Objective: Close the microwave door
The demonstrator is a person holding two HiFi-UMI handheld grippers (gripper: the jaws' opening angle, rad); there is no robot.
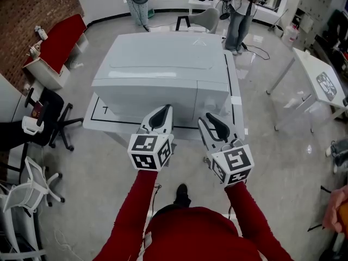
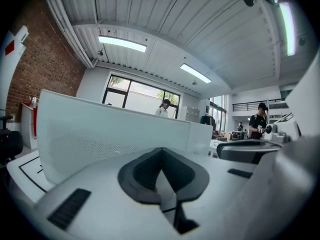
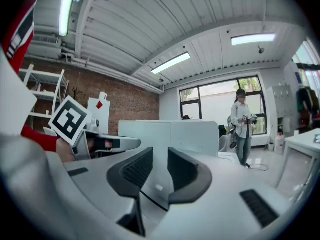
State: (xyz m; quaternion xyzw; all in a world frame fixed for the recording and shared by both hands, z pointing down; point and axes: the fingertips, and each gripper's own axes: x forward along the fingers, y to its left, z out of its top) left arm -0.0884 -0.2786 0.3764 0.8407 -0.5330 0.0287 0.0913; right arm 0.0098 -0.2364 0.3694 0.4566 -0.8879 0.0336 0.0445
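A white microwave stands on a white table, its door lying flush with the front face. Both grippers hover side by side just in front of it, apart from it. My left gripper faces the door, its jaws shut together with nothing in them. My right gripper faces the right part of the front; a clear gap shows between its pads and nothing sits in it. The microwave fills the middle distance ahead of both jaw pairs.
A black office chair and a white chair stand left of the table, with a red bench farther back. A white table stands at right. People stand at the back. Someone's hand shows at the right edge.
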